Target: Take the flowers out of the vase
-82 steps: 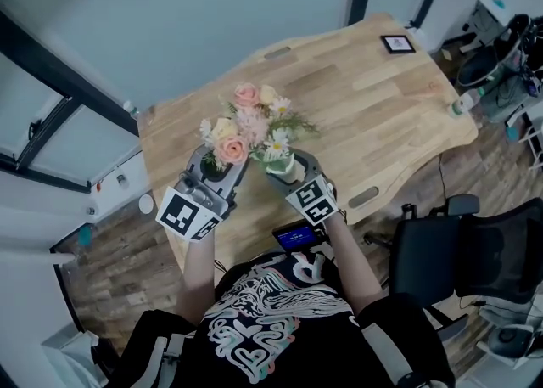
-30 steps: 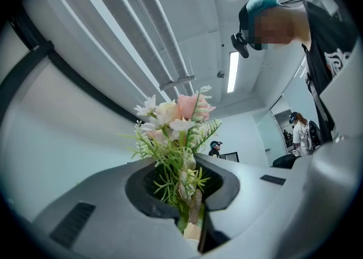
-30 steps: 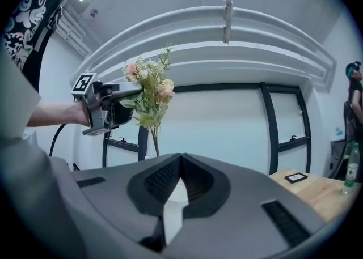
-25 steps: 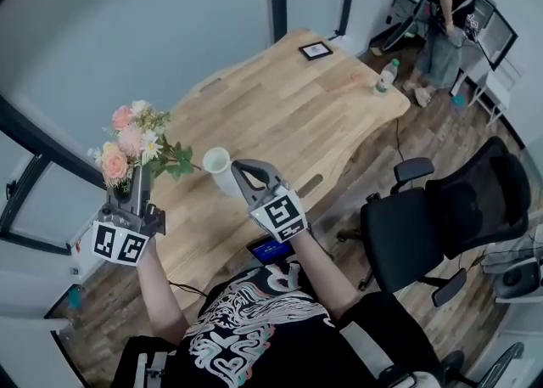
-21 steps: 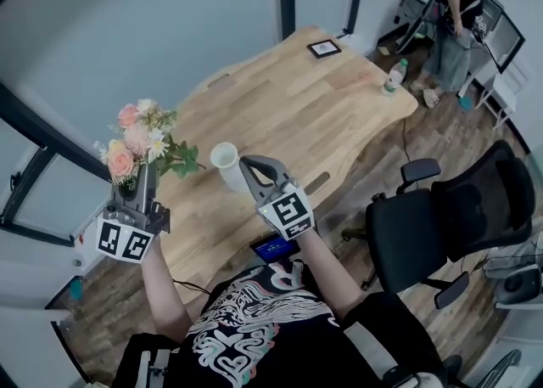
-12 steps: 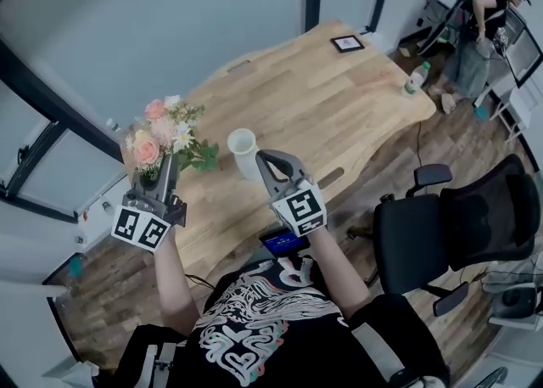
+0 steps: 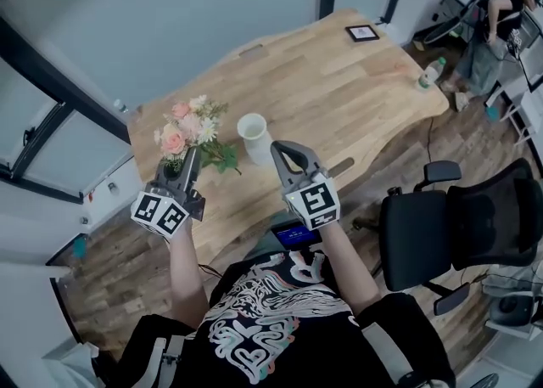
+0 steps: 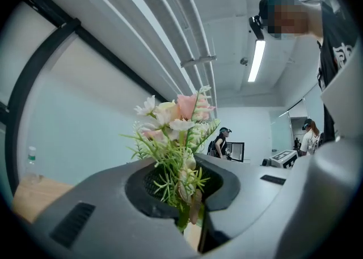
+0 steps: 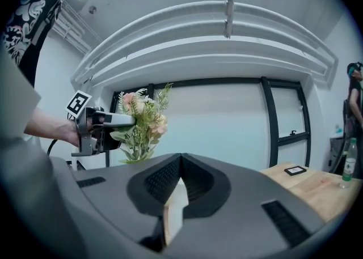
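One white vase [image 7: 254, 137] stands without flowers [image 7: 192, 121], which left gripper [image 7: 190, 160] clamps.

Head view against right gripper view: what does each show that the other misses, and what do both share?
Head view only: the whole vase, the right gripper from outside, a chair. Right gripper view only: ceiling pipes, and its fingers shut on a pale sliver, apparently the vase's rim. Both: the flowers in the left gripper, the table, a frame, a bottle.
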Action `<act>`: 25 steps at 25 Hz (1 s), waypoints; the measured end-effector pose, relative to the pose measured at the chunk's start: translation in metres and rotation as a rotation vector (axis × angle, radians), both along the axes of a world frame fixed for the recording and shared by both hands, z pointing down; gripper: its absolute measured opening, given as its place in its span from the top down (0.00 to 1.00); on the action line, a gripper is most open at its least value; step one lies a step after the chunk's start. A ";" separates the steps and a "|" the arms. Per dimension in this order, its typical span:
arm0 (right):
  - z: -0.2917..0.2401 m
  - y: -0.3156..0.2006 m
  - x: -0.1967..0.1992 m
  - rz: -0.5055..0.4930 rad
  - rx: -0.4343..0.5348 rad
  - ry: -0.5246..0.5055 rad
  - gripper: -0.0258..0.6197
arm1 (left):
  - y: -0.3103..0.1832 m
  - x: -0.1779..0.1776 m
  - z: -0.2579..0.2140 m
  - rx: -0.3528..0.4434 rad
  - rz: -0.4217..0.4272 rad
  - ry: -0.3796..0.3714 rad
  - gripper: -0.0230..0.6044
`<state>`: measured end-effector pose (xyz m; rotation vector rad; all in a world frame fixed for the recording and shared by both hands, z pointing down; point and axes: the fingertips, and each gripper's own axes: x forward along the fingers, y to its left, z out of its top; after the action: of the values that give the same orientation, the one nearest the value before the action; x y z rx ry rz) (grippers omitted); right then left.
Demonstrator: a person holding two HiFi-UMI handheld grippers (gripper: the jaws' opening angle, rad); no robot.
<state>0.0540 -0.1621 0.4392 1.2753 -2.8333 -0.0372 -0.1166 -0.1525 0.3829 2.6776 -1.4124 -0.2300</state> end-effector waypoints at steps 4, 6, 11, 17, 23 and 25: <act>0.009 0.002 0.004 0.015 -0.029 0.005 0.95 | -0.002 -0.003 0.032 -0.074 0.005 0.004 0.86; 0.012 0.002 0.004 0.020 -0.035 0.005 0.95 | -0.002 -0.006 0.044 -0.106 0.004 0.018 0.86; 0.023 0.002 0.003 0.021 -0.063 0.015 0.95 | -0.005 -0.008 0.079 -0.191 -0.003 0.022 0.86; 0.032 -0.004 0.004 0.035 -0.095 0.023 0.95 | -0.015 -0.009 0.122 -0.297 0.002 0.021 0.86; 0.047 -0.021 0.008 0.056 -0.121 0.030 0.95 | -0.029 -0.007 0.157 -0.367 0.010 0.045 0.86; 0.055 -0.025 0.005 0.056 -0.131 0.034 0.95 | -0.032 -0.009 0.172 -0.400 0.011 0.054 0.86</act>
<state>0.0585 -0.1872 0.4941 1.3124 -2.7199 0.1248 -0.1260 -0.1849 0.5549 2.3348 -1.2697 -0.0144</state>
